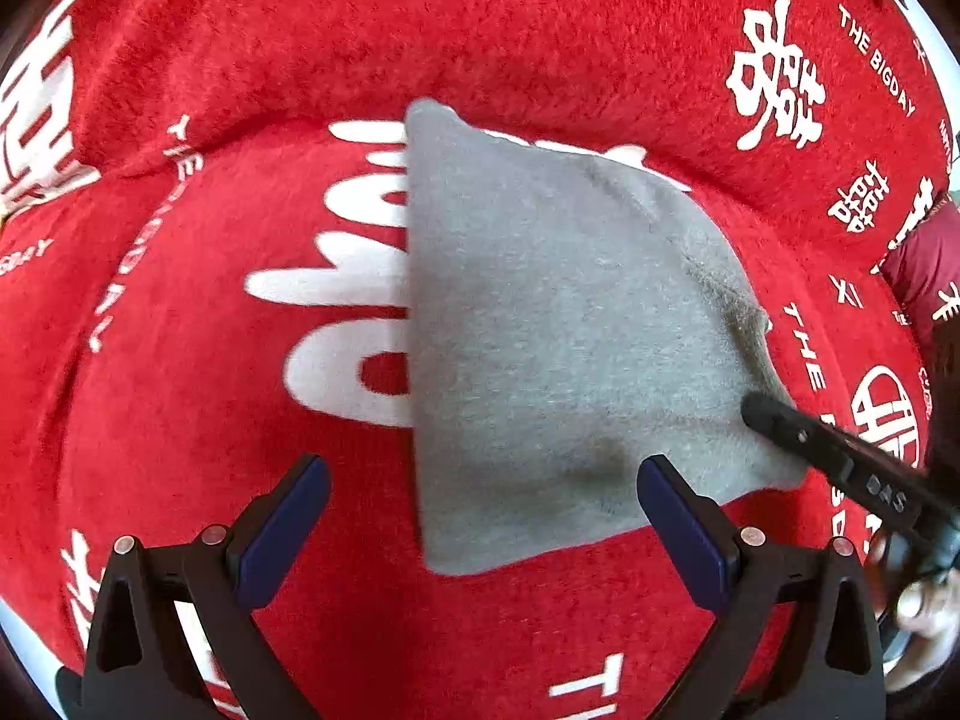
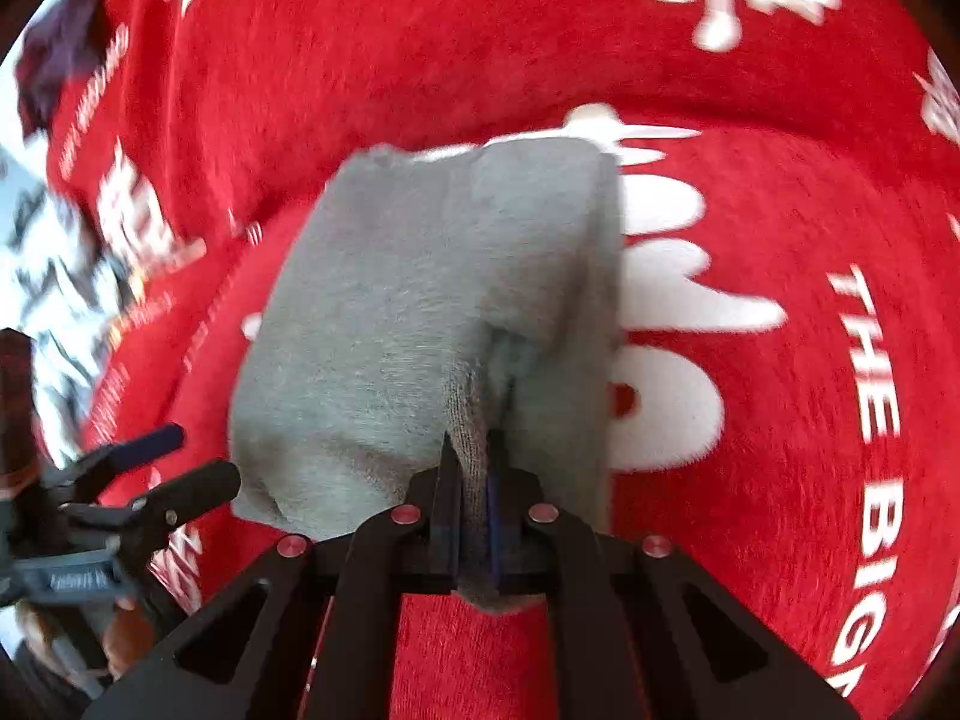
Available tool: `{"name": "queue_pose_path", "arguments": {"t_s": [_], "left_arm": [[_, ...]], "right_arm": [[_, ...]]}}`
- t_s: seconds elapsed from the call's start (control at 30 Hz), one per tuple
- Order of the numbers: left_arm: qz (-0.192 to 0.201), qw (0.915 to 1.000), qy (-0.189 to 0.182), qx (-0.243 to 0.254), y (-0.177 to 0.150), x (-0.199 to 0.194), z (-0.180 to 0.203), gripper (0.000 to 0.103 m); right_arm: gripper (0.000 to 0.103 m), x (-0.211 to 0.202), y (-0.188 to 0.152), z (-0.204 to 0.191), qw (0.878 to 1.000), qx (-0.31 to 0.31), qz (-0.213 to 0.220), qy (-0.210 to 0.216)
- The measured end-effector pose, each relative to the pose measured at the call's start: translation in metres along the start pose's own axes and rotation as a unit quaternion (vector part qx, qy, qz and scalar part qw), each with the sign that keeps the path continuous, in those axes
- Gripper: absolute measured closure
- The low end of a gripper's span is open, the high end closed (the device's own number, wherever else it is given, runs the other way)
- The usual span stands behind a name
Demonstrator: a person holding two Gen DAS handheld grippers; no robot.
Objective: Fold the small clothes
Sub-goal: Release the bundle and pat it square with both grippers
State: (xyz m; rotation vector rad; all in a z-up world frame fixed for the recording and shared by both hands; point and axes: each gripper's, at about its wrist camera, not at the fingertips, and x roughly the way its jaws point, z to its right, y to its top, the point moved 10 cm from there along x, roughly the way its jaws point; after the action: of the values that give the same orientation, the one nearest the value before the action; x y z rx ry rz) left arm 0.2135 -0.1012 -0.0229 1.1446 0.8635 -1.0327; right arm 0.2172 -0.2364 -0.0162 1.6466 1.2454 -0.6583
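In my left wrist view, nearest the camera at the bottom of the frame, my left gripper [image 1: 483, 513] has its two blue-padded fingers [image 1: 282, 531] spread wide apart, with nothing between them but the near edge of the grey cloth [image 1: 558, 336] lying beyond and below. That small garment sits in the middle of the frame, folded into a rough wedge with one straight edge running down its left side, flat on the red blanket [image 1: 180, 396] with white lettering. At the right edge of the cloth a black finger of my right gripper [image 1: 774, 414] reaches in from the lower right and meets the fabric at its corner. In my right wrist view, the right gripper's jaws are together at the bottom centre, pinching a ridge of the grey cloth between them, so the fabric rises into a fold right at the tips and spreads away toward the upper middle of the frame. My left gripper shows at the lower left there, open, just beside the cloth's near corner. Beyond, the red blanket fills the upper frame, blurred.
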Motion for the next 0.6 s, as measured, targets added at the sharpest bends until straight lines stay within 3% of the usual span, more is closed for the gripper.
{"name": "queue_pose_path", "arguments": {"t_s": [0.1,0.2,0.33,0.47,0.53,0.57,0.6], "left_arm": [[-0.021,0.9995,-0.024,0.002,-0.003,0.016,0.02,0.001],[-0.048,0.9981,0.026,0.029,-0.017,0.044,0.023,0.0],[-0.039,0.9992,-0.005,-0.005,-0.022,0.045,0.017,0.0],[-0.034,0.9994,0.003,-0.002,-0.022,0.045,0.019,0.0],[-0.032,0.9994,0.007,-0.005,-0.022,0.046,0.02,0.0],[-0.031,0.9995,0.008,-0.005,-0.023,0.046,0.022,0.0],[-0.03,0.9995,0.008,-0.006,-0.023,0.046,0.022,0.0]], "right_arm": [[0.097,0.006,-0.01,0.014,1.0,0.012,0.002,0.005],[0.097,0.009,-0.012,0.018,1.0,0.012,0.014,0.014],[0.092,0.002,-0.009,0.015,1.0,-0.007,0.009,-0.001],[0.089,-0.031,0.016,-0.007,0.994,-0.066,0.072,-0.052],[0.086,-0.035,0.027,-0.027,0.99,-0.098,0.083,-0.052],[0.077,-0.03,0.03,-0.038,0.99,-0.113,0.075,-0.044],[0.061,-0.023,0.031,-0.044,0.99,-0.121,0.065,-0.035]]}}
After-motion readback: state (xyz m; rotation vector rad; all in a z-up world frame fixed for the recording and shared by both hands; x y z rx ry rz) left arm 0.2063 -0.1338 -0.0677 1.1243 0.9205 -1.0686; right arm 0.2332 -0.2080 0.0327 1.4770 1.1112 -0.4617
